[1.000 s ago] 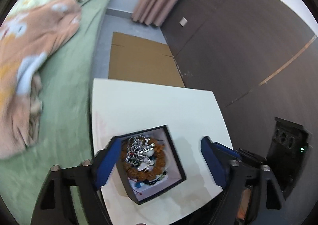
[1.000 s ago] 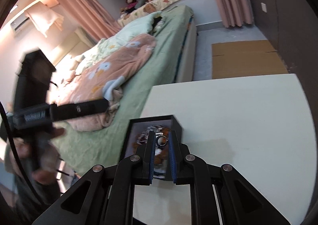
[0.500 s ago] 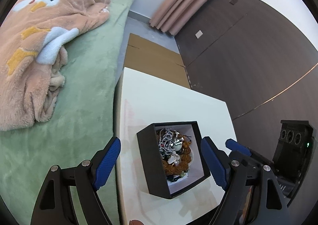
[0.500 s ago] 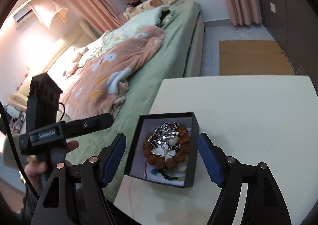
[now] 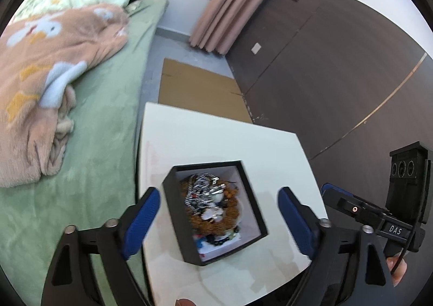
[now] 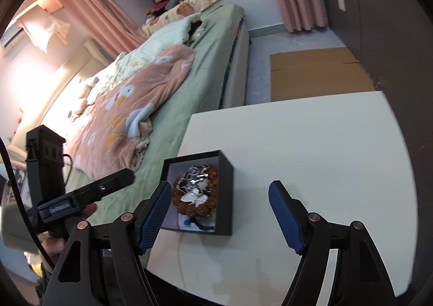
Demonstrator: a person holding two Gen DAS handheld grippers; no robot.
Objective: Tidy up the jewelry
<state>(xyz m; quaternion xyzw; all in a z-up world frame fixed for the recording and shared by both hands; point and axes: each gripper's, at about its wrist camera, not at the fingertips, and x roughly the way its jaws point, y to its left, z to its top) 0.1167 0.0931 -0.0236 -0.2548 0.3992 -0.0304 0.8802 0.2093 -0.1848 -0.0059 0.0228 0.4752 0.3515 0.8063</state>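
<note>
A black open box [image 5: 251, 189] with a white inside sits on the white table [image 5: 216, 138], near its left front corner. It holds a pile of jewelry [image 5: 213, 206]: a brown bead bracelet, silver chains and dark beads. The box [image 6: 226, 198] and the jewelry [image 6: 196, 192] also show in the right wrist view. My left gripper [image 5: 217, 220] is open and empty, above the box. My right gripper [image 6: 219, 208] is open and empty, just in front of the box, with its left finger at the box's near left corner.
A bed [image 5: 89, 130] with a green sheet and a peach blanket [image 5: 48, 68] runs along the table's left side. Flat cardboard [image 5: 197, 89] lies on the floor beyond the table. A dark wood wall [image 5: 338, 76] stands to the right.
My right gripper opened and let go inside the box, then drew back from it. My left gripper stayed open and shifted around above the box.
</note>
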